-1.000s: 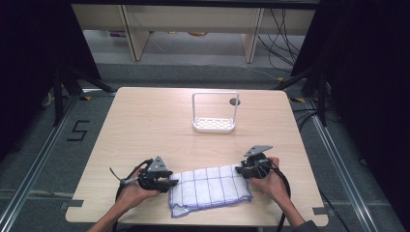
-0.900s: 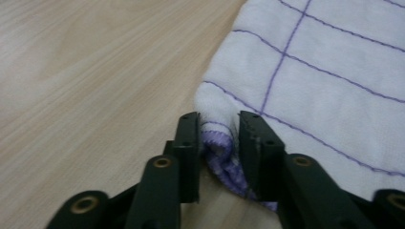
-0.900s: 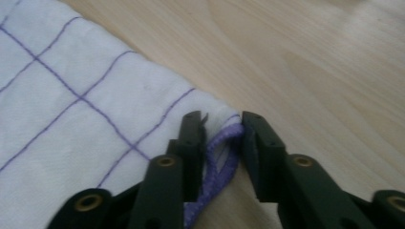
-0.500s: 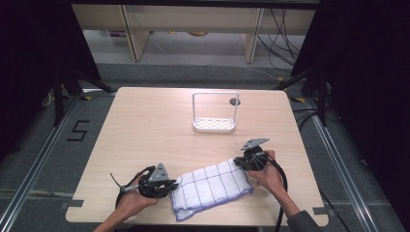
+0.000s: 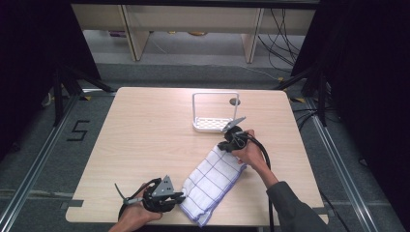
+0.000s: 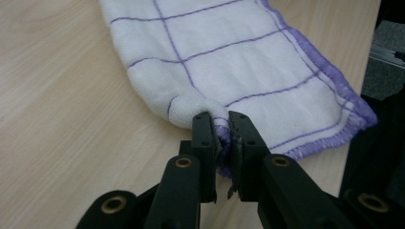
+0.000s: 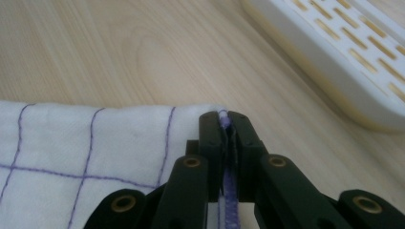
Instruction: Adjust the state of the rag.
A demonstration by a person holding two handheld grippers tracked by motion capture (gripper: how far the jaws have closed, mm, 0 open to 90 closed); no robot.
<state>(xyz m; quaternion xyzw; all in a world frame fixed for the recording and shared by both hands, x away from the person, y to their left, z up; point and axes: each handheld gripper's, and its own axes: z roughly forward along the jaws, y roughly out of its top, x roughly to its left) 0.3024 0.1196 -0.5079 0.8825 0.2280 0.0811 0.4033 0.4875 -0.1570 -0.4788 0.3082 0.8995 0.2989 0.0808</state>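
A: On the near half of the table (image 5: 145,145), white cloth (image 5: 212,181) with purple grid lines, lying diagonal, near corner close to the front edge.

B: Grippers?

A: Left gripper (image 5: 181,197) at the cloth's near-left end. Its jaws have just been closing and now pinch a bunched fold, clear in the left gripper view (image 6: 220,125). Right gripper (image 5: 226,145) at the far end, jaws just closed too, clamped on the purple hem (image 7: 228,191).

B: Cloth off the table?

A: Mostly flat on the wood; lift at the pinched ends, cannot tell.

B: Anything else?

A: White slotted rack (image 5: 212,124) with an upright frame, just beyond the right gripper, apart from the cloth.
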